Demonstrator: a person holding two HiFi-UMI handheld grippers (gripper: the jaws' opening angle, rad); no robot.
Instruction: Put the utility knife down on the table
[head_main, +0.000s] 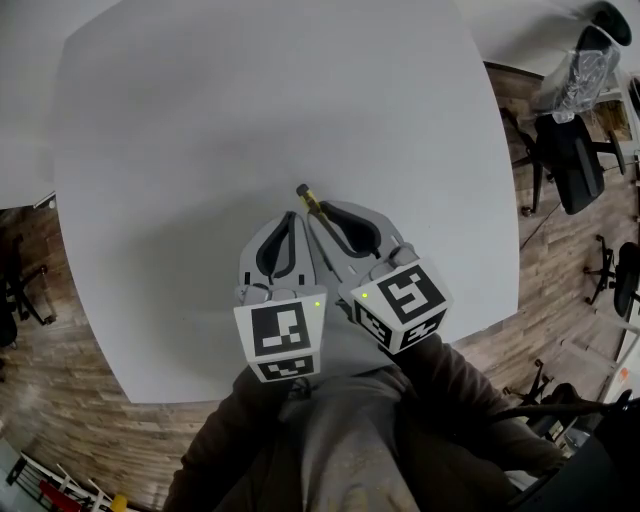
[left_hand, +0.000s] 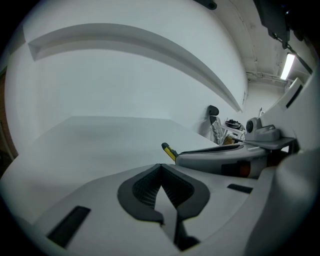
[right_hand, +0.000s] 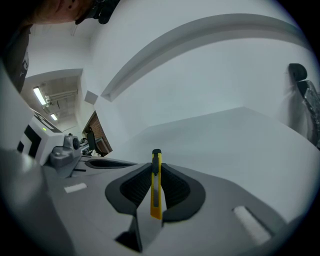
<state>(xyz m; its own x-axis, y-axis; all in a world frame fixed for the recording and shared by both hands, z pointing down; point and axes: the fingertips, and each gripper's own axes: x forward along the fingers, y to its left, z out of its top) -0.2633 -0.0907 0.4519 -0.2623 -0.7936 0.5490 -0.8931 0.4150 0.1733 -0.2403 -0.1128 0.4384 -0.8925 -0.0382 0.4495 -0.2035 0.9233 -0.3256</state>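
Two grippers we hold side by side over the table (head_main: 200, 150), near its near edge. The right gripper (head_main: 322, 208) (right_hand: 156, 167) clamps the knife (head_main: 306, 194) (right_hand: 156, 190) edge-on. The knife's long axis runs along the jaws, its black tip poking past them toward the far edge, slightly left. The left gripper (head_main: 291, 215) (left_hand: 161, 167) has its jaws pressed together on nothing.

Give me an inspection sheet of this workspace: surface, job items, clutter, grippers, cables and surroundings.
Surface: white table, bare where visible.
Job's things: yellow utility knife, clamped between the right gripper's fingers, black tip sticking out, not released.
Clutter: nothing seen.
Grippers: right gripper shut on the knife; left gripper shut and empty, close beside it.
Cables: nothing seen.
Surroundings: wooden floor; office chairs at the right.
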